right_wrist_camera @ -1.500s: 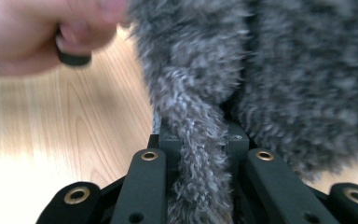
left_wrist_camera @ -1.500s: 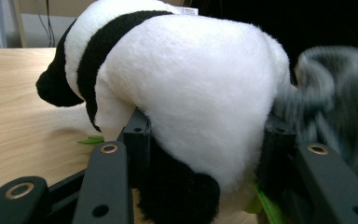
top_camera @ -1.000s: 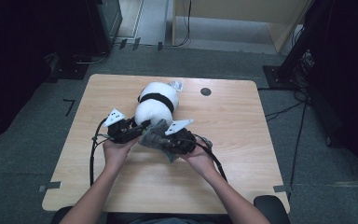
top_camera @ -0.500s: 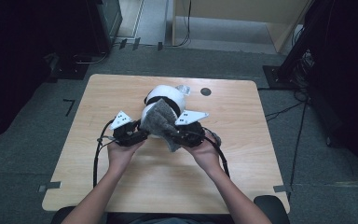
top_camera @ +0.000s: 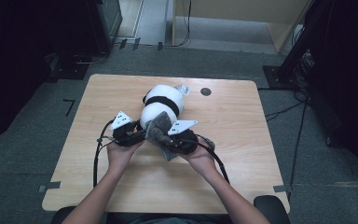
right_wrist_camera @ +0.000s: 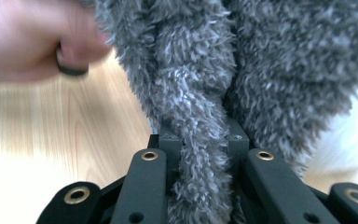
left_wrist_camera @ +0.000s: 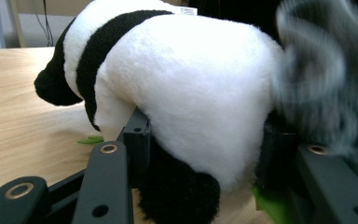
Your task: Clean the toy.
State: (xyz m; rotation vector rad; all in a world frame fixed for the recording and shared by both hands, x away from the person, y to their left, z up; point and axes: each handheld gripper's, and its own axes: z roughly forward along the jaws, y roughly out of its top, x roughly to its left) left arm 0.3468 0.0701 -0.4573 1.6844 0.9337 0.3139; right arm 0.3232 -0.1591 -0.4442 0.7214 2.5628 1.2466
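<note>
A black and white panda plush [top_camera: 163, 103] lies on the wooden table [top_camera: 242, 154], head towards the far side. My left gripper [top_camera: 137, 135] is shut on its rear end; in the left gripper view the jaws press into the white fur of the panda plush [left_wrist_camera: 200, 88] from both sides, around my left gripper [left_wrist_camera: 205, 154]. A grey fuzzy cloth [top_camera: 158, 133] rests against the panda's near side. My right gripper [top_camera: 170, 140] is shut on a fold of the grey fuzzy cloth [right_wrist_camera: 261, 60], which bunches between the jaws of my right gripper [right_wrist_camera: 203, 135].
A small black round hole [top_camera: 206, 91] sits in the tabletop behind the panda, near a white tag [top_camera: 182, 88] on the plush. The person's left hand [right_wrist_camera: 32, 42] is close beside the cloth. Dark cabinets and floor cables surround the table.
The right gripper carried the grey cloth up against the panda's back, then came back down towards the near side. The panda shifted slightly. Both grips are unchanged.
</note>
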